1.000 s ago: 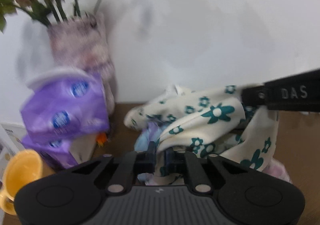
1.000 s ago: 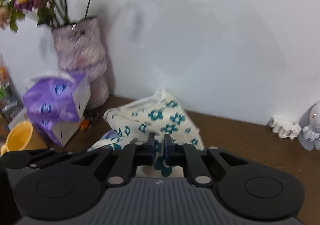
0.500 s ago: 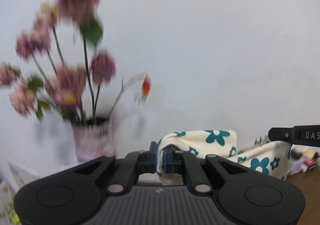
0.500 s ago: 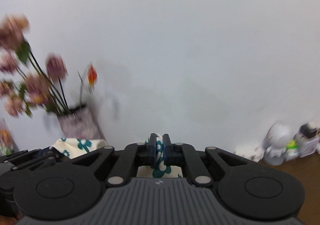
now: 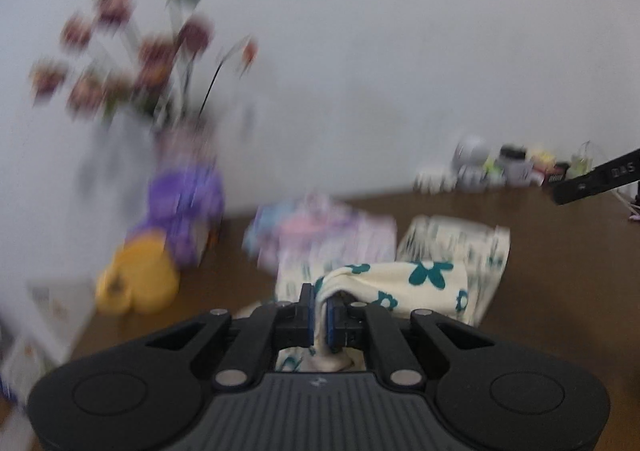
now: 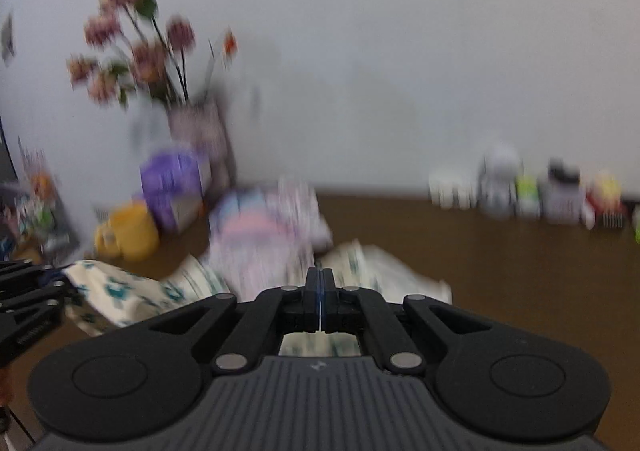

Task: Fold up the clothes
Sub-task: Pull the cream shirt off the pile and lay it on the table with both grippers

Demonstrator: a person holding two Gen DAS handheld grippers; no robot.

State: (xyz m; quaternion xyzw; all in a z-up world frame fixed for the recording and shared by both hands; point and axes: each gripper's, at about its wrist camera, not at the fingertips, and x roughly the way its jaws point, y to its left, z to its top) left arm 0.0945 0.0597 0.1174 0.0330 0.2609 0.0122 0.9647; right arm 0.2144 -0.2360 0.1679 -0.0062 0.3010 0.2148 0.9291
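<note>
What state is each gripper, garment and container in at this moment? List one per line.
left gripper: shut on the floral garment.
right gripper: shut; whether it pinches cloth is unclear.
floral garment: bunched, one edge lifted, the rest on the table.
pastel garment: crumpled heap.
yellow cup: upright.

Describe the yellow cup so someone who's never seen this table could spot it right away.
Find the flower vase against the white wall at the table's left end. A purple pack sits in front of it, and the yellow cup stands just left of that pack. It is the only solid yellow thing there.
</note>
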